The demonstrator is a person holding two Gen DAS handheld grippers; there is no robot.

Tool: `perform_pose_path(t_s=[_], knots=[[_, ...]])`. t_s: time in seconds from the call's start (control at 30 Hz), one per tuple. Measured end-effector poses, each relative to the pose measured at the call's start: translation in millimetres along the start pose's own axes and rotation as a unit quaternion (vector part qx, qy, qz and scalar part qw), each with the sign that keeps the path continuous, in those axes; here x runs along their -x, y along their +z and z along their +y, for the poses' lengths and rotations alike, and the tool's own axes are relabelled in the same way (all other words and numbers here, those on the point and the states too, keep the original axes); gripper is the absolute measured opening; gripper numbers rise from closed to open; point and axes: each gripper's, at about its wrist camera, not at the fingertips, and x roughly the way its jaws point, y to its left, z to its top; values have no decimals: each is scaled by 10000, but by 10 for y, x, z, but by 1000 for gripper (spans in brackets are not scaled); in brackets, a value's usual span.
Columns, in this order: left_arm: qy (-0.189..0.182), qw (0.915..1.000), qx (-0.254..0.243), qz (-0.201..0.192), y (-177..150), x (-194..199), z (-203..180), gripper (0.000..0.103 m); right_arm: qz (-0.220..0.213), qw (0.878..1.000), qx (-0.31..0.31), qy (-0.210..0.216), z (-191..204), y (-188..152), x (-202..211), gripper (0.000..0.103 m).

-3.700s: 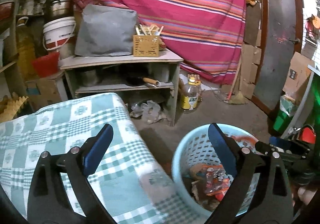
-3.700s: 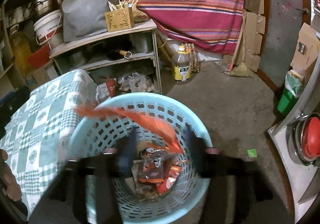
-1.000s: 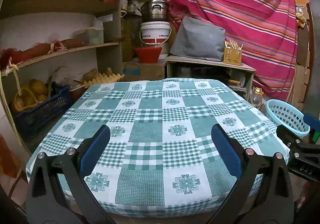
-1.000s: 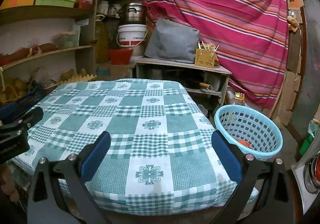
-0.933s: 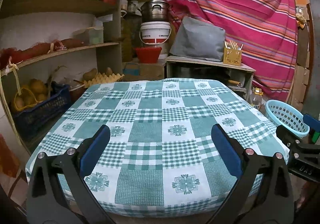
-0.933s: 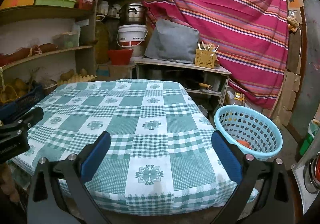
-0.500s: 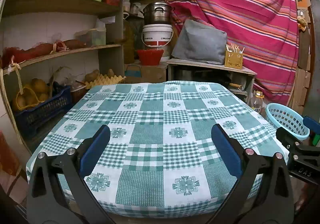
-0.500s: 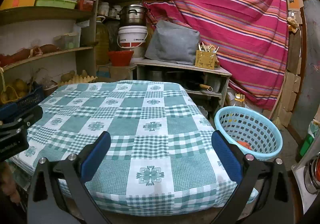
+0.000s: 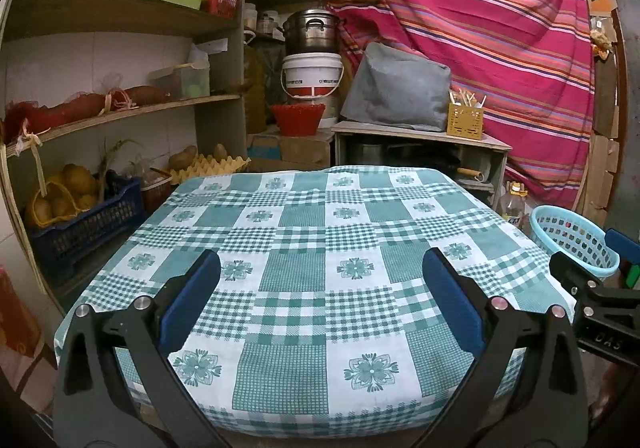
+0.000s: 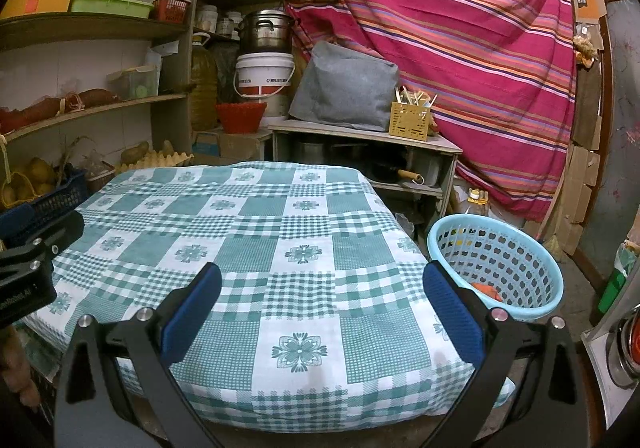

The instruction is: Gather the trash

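Both grippers have swung from over the basket (image 10: 496, 268) to face the checked table (image 10: 256, 248). Left gripper (image 9: 320, 304) and right gripper (image 10: 322, 306) gape empty; orange trash (image 10: 486, 290) lies in the basket, lower right.

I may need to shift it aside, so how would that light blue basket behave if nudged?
The light blue basket looks like thin perforated plastic holding little, so it is probably light and would slide easily. Its wide flared rim over a narrower base suggests a high push might tip it.
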Motion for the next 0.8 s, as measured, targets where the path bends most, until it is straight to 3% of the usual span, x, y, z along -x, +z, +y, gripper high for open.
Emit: perform_pose_path(t_s=[0.8], knots=[[-9,9997,-71,-252,51,137,-11,98,-70,10000,-25,-35,-25,30,7,98]])
